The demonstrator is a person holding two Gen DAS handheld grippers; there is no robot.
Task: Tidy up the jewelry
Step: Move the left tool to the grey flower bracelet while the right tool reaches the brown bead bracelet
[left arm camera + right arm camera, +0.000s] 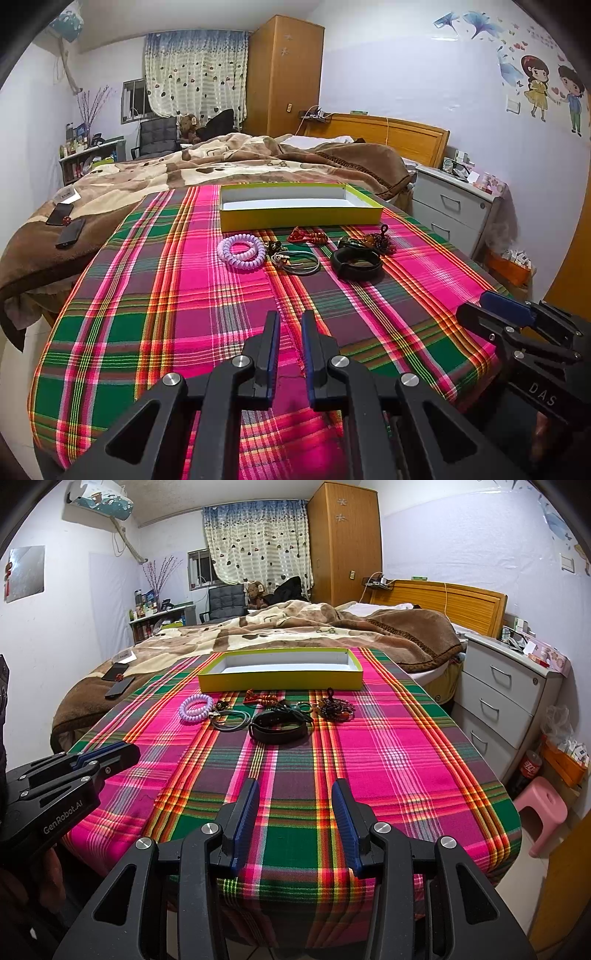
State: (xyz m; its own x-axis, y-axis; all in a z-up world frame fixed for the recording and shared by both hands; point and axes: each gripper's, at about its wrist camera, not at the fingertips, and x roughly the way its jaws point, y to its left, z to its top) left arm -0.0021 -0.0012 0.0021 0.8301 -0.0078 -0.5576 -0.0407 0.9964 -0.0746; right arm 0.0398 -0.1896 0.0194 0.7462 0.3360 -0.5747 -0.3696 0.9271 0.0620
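A shallow yellow-green box [301, 212] [280, 679] with a white inside stands at the far end of the plaid cloth. In front of it lie a purple coil band [242, 252] [195, 708], a grey cord loop [295, 262] [231, 722], a black wristband [355, 263] [279, 728], a red beaded piece [306, 236] [260, 698] and dark bead strands [380, 242] [334, 707]. My left gripper [290, 325] hovers near the front, jaws slightly apart and empty. My right gripper [295, 794] is open and empty, near the front edge.
The plaid cloth [184, 314] [388, 757] covers a table against a bed with a brown blanket [221, 162]. Two phones [66, 225] lie on the bed at left. A grey drawer unit [506, 694] and a pink stool [541, 812] stand at right.
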